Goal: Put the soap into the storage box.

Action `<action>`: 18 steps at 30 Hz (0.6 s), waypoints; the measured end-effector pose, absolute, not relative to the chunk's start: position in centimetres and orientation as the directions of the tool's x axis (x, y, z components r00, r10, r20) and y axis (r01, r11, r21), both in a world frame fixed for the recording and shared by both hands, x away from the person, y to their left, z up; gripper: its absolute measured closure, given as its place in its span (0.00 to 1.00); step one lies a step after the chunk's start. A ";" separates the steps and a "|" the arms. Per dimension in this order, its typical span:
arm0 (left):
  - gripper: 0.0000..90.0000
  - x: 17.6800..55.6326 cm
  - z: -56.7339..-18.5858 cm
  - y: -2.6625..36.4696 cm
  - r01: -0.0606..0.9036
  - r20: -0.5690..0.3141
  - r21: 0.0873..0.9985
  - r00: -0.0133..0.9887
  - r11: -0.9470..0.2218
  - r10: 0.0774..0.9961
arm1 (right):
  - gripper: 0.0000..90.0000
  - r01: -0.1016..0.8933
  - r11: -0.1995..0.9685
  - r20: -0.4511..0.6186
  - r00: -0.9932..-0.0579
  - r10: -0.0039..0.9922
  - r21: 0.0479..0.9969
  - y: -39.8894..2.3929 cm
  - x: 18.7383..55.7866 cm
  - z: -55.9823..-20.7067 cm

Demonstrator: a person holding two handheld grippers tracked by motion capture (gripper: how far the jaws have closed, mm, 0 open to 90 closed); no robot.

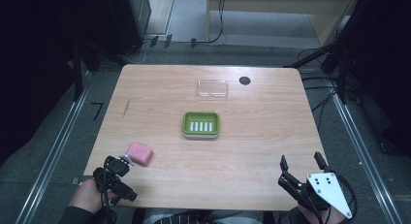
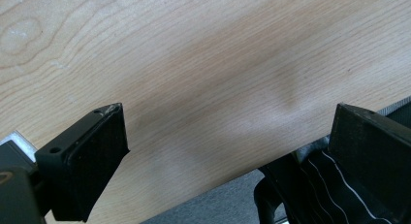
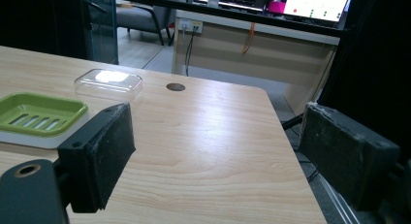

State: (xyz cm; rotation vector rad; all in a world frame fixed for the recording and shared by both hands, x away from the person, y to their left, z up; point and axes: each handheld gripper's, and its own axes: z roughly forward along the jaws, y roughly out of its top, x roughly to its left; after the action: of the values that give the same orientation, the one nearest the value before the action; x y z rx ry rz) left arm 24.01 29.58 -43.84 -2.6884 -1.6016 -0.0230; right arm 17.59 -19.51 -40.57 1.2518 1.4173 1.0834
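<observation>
Black grippers with blocky fingers [image 3: 99, 156]; right carries a grey three-cornered plate.

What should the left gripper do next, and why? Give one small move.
Probably swing the left gripper toward the pink soap bar and bring its open jaws around the bar. In the high view the bar lies right beside that gripper near the table's front left corner, while the left gripper view looks at bare wood, so the jaws are not yet aimed at it. The green soap dish sits empty mid-table.
</observation>
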 end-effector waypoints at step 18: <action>0.01 23.9 -43.2 29.5 0.873 0.049 0.067 0.480 -0.483 0.876 | 0.14 0.179 0.101 -0.093 -0.054 0.994 0.979 -19.4 17.6 -40.5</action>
State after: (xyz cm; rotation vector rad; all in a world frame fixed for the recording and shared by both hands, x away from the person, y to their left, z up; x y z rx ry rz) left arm 23.87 29.48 -43.20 -2.7306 -1.6137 -0.1207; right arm 17.58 -19.38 -40.53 1.2456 1.4209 1.0774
